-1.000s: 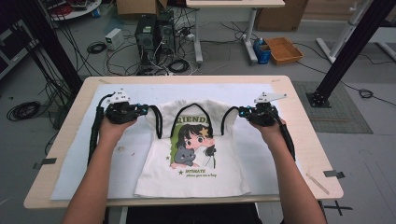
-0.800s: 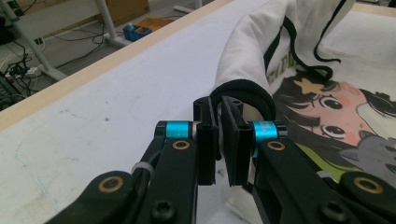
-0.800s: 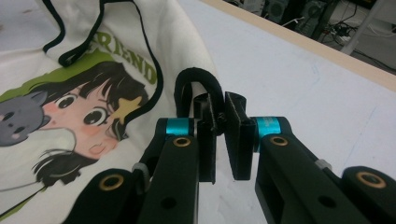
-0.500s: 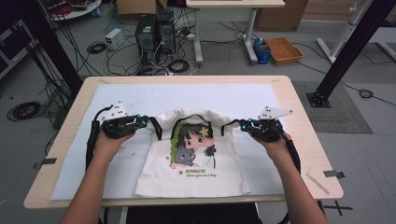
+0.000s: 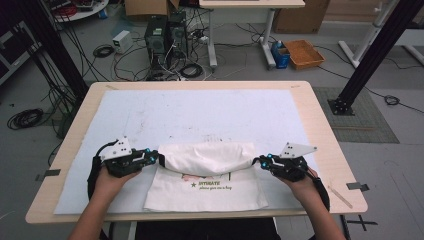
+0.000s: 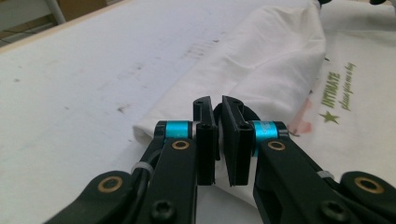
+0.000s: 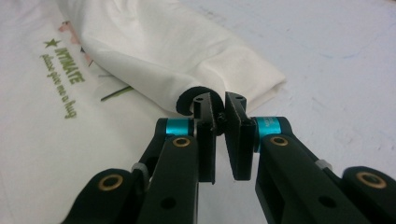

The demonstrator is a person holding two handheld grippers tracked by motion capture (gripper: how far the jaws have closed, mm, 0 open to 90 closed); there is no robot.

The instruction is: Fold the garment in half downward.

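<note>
Shirt [image 5: 207, 192] of white cloth lies on the white mat [image 5: 210, 117] that covers the wooden table [image 5: 325, 150], near the person's edge. Its upper part is folded down over the lower part, so the fold [image 5: 207, 157] makes a thick roll across the middle, and the green print [image 5: 215, 185] shows just under it. Left gripper [image 5: 152, 159] is clamped on the left end of the fold; in the left gripper view its jaws pinch the cloth [image 6: 261, 70]. Right gripper [image 5: 261, 161] is clamped on the right end, jaws nearly together on the cloth [image 7: 187, 51]. Both hands rest low by the table.
</note>
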